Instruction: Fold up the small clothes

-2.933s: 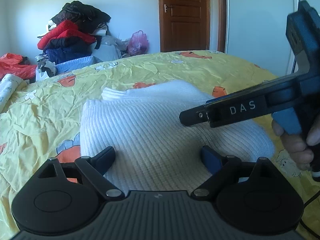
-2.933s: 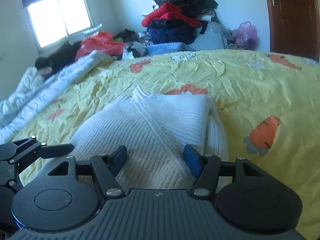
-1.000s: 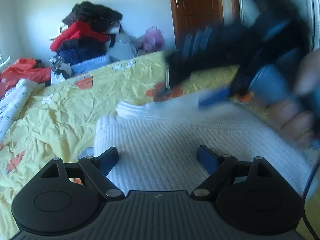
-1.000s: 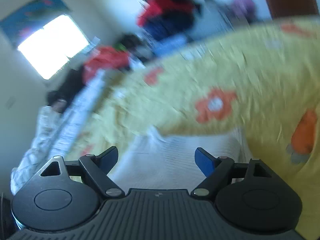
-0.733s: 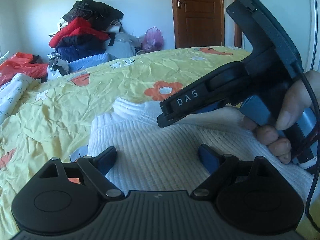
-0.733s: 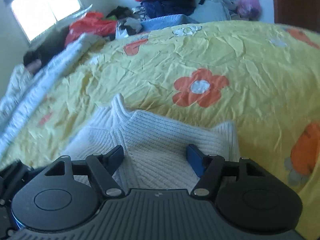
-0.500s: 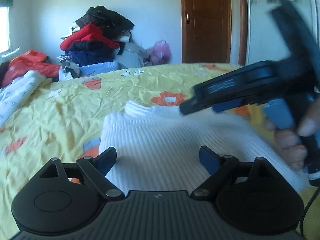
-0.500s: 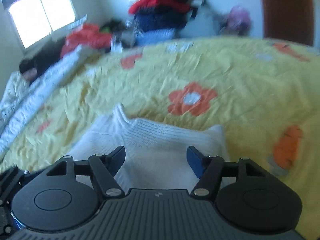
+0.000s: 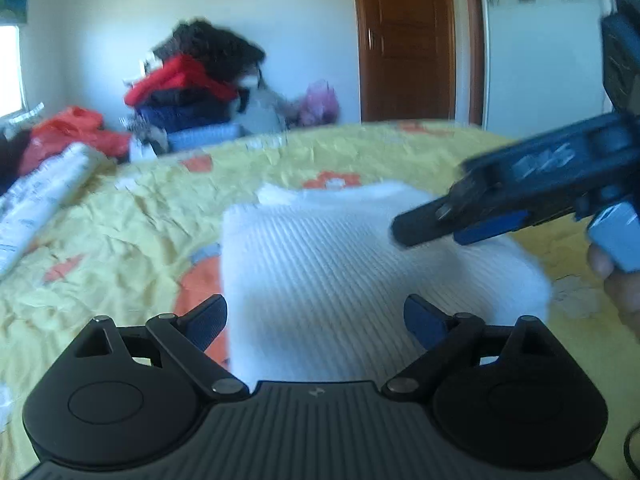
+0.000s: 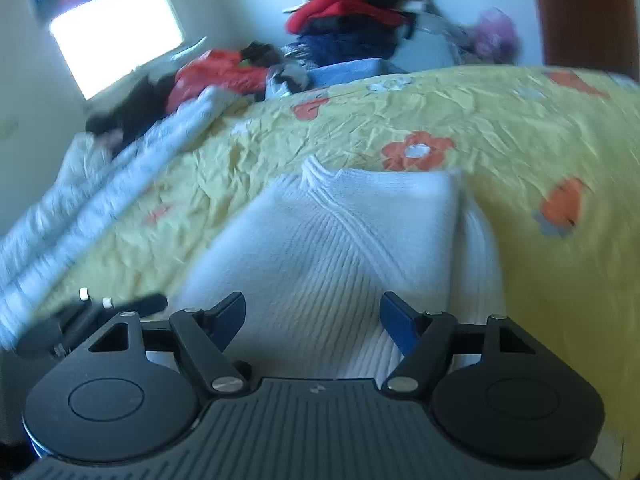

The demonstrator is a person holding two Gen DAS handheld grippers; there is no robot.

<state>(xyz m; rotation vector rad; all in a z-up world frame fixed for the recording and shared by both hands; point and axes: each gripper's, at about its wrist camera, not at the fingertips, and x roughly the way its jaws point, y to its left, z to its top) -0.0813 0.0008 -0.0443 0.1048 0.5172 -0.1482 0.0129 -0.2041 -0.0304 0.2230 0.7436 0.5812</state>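
Observation:
A white ribbed knit sweater [image 9: 360, 264] lies folded into a thick block on the yellow flowered bedsheet [image 9: 140, 216]. My left gripper [image 9: 316, 320] hovers at its near edge, jaws opening, and its pads pinch nothing; the left finger hangs over the sheet beside the sweater. My right gripper [image 9: 440, 224], held by a hand [image 9: 620, 288], sits blurred above the sweater's right side. In the right wrist view the sweater [image 10: 352, 240] shows its collar at the far end. There the right gripper [image 10: 314, 316] is opening above the knit, gripping nothing. The left gripper [image 10: 100, 312] shows at lower left.
A heap of red, dark and blue clothes [image 9: 192, 80] is piled against the far wall. A rolled white quilt [image 9: 40, 200] runs along the bed's left side. A brown door [image 9: 404, 40] and a white wardrobe [image 9: 540, 60] stand behind. A bright window [image 10: 116, 36] is at left.
Both grippers have drawn back toward the near side, so more of the sweater shows. The right gripper has shifted from over the sweater's far part to its right side. The sweater has stayed put.

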